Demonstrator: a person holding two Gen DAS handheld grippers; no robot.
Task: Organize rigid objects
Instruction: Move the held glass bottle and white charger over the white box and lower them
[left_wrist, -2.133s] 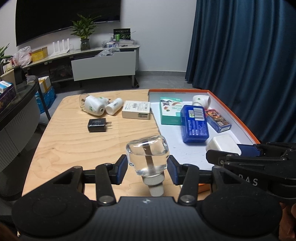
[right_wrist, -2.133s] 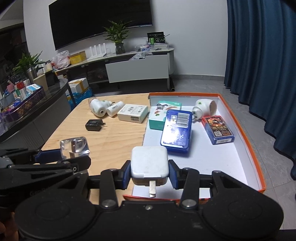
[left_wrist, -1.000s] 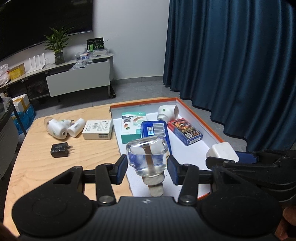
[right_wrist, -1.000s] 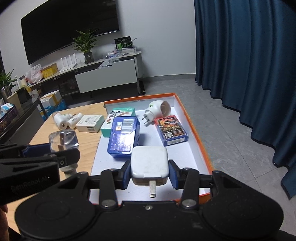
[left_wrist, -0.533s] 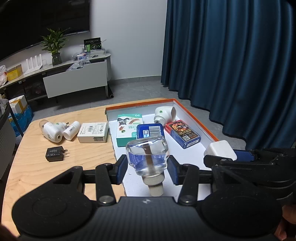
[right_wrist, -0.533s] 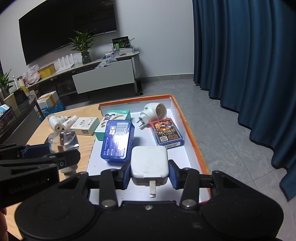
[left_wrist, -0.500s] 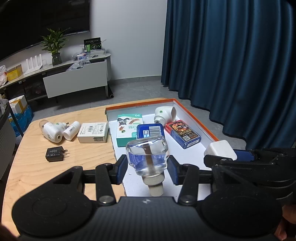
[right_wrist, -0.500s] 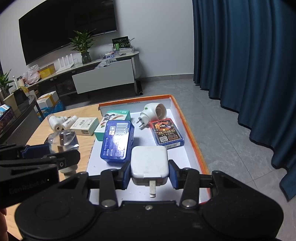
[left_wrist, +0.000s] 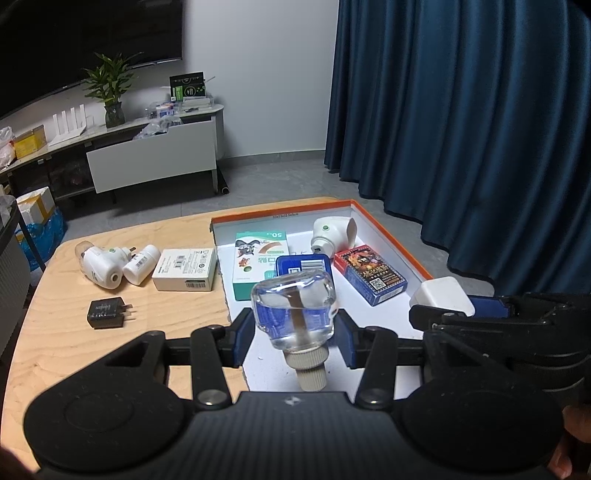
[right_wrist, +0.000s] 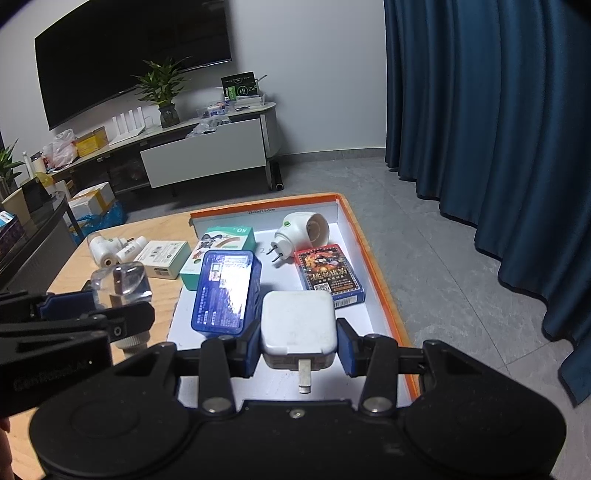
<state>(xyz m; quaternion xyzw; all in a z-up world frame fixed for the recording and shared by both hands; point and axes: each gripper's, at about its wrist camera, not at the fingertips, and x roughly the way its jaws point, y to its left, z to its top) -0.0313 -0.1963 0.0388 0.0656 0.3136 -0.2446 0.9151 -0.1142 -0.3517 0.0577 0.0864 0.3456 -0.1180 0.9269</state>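
My left gripper (left_wrist: 295, 332) is shut on a clear glass bottle (left_wrist: 293, 308) with a beige screw neck, held above the near left part of the orange-rimmed white tray (left_wrist: 391, 229). My right gripper (right_wrist: 299, 341) is shut on a white square charger (right_wrist: 298, 321), held above the tray's near end (right_wrist: 388, 295). In the tray lie a blue box (right_wrist: 227, 290), a green and white box (right_wrist: 221, 240), a card pack (right_wrist: 327, 275) and a white plug-in device (right_wrist: 301, 230).
On the wooden table (left_wrist: 74, 347) left of the tray lie a black charger (left_wrist: 107, 313), a white box (left_wrist: 184, 264), a white plug-in device (left_wrist: 99, 266) and a small white bottle (left_wrist: 140, 264). Blue curtains (right_wrist: 498, 129) hang at the right.
Both grippers have moved right from over the table to over the tray and now hold nearly still. Each keeps its hold on its object.
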